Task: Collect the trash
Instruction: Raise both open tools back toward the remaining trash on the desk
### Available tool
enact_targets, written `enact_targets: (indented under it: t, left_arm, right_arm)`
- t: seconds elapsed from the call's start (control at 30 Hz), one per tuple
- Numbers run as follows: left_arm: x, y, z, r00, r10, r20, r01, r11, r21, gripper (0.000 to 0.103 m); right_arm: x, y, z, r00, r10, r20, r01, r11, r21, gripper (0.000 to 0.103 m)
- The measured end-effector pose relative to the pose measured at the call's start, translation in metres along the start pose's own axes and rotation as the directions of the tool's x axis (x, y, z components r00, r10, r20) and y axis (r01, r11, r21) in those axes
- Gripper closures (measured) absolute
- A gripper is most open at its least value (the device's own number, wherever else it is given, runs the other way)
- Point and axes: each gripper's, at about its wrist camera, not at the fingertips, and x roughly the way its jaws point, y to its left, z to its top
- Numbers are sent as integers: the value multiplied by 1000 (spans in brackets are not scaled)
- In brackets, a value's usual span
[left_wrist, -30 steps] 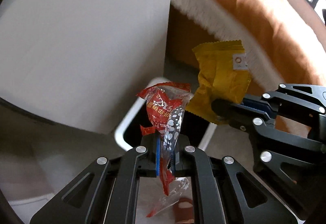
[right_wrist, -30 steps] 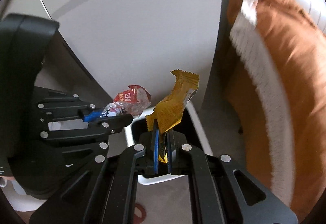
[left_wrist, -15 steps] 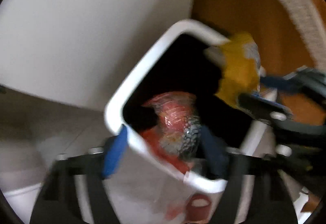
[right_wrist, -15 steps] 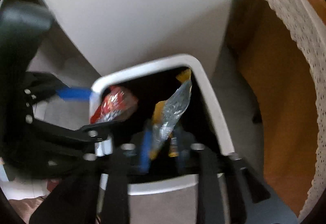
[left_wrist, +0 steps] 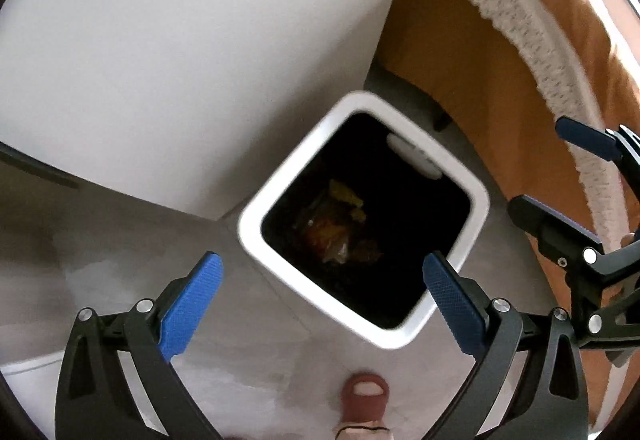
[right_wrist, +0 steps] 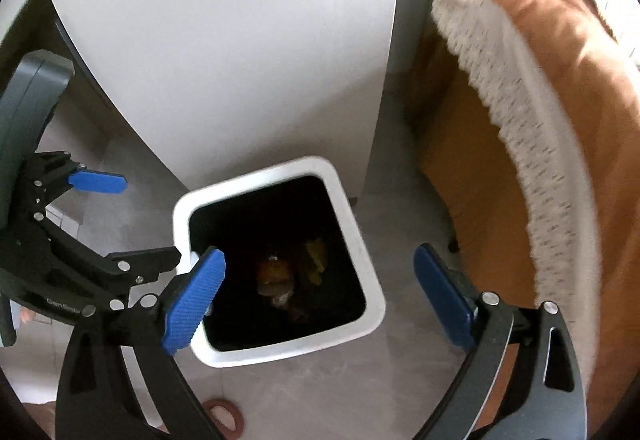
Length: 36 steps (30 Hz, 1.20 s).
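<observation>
Wrappers [left_wrist: 336,236] lie inside the white bin [left_wrist: 476,200], and both grippers, left [left_wrist: 324,304] and right [right_wrist: 320,292], hang released above it, holding nothing.

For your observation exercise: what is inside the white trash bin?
Inside the white trash bin lie a red wrapper and a yellow wrapper; the dark interior hides anything else.

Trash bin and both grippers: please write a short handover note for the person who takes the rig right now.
Left gripper: open, holds nothing, above the near side of the white trash bin.
Right gripper: open, holds nothing, also above the bin.
Red wrapper and yellow wrapper: both lie at the bottom of the bin.
Done: these two pieces are in.
Left: no other trash shows in these views; look around the room for more.
</observation>
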Motion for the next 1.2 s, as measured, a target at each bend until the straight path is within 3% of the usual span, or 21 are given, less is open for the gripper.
enact_targets:
  t: [0.13,0.27,0.53,0.73,0.9,1.07,1.2]
  left_arm:
    - [-59,6,5,1000,8,24,-9,1000,9,5]
    - [-128,34,-3,995,35,98,-37,999,11,5]
    - [-288,62,0,962,87,259,-66,994,-90,5]
    - [-391,80,-5,905,172,389,-115,979,-166,5]
    - [-455,108,-19,831,290,474,-190,950,-249,5]
    - [-494,161,-30,796,344,499,-191,924,-332,5]
    - [-504,209,-31,773,385,504,-201,902,-381,5]
  right_arm:
    - [-59,8,21,1000,-5,28,5,1000,14,8]
    - [-119,23,53,996,-1,84,-1,1000,20,6]
    - [-258,70,124,962,53,268,-38,997,-60,5]
    - [-329,108,169,916,131,380,-84,987,-139,5]
    - [-366,151,202,870,192,455,-98,970,-222,5]
    - [-377,199,242,840,253,479,-125,951,-283,5]
    - [-369,235,272,836,256,486,-109,944,-310,5]
